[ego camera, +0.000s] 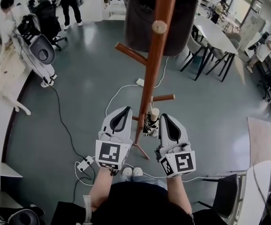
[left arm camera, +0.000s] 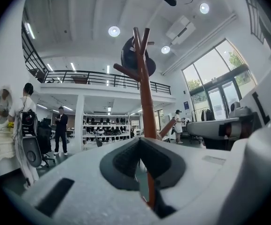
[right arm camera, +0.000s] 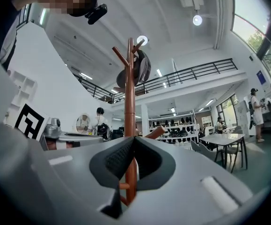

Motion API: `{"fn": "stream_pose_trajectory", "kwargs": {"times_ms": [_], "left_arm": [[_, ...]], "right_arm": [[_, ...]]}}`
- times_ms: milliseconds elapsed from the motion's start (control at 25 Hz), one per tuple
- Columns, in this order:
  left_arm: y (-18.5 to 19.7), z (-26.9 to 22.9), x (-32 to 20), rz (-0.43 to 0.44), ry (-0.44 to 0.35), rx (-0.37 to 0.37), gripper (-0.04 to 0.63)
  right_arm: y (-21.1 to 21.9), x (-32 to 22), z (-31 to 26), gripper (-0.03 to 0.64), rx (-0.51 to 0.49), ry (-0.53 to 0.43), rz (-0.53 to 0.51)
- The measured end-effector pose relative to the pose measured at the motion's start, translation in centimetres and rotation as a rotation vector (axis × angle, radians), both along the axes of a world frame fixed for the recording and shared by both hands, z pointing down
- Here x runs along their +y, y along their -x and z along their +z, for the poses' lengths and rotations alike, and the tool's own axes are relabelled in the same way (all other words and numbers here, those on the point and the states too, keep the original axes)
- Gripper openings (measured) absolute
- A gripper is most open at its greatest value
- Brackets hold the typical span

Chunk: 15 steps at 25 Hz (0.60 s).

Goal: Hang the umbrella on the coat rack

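My head camera looks steeply down at my fingers (ego camera: 121, 121). Both gripper cameras look level, sharing the coat rack (left arm camera: 146, 107) ahead.

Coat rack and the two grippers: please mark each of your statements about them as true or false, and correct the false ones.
1. In the head view, the pole of the coat rack rises between the left gripper and the right gripper. True.
2. The right gripper is clamped on the pole. False: in the right gripper view its jaws are together with nothing in them, and the pole stands beyond them.
3. A dark object hangs at the top of the rack. True.
4. The left gripper's jaws are wide apart. False: the left gripper view shows them together.
5. The rack lies flat on the floor. False: it stands upright.
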<state>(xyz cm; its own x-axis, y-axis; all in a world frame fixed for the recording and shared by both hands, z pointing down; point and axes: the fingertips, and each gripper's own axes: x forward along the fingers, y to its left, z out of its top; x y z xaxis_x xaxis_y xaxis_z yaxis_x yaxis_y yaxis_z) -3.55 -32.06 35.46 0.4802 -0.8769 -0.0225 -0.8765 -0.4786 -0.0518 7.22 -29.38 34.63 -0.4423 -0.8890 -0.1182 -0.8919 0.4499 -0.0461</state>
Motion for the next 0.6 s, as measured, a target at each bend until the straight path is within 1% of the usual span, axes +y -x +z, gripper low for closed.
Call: {"fn": "stream_pose_trajectory", "kwargs": {"times_ms": [160,360,600], "left_arm": [[-0.08,-0.81,0.46,0.005,-0.013,0.005,0.006],[-0.18,-0.18,0.64,0.014,-0.002,0.018,0.006],[-0.11,-0.52,0.77,0.013,-0.005,0.017,0.006]], "right_arm": [[-0.18,0.12,0.02,0.008,-0.007,0.000,-0.002],[-0.45,0.12,0.64,0.008,-0.002,0.006,0.001],[-0.85,0.31,0.66,0.008,-0.011,0.010,0.007]]}}
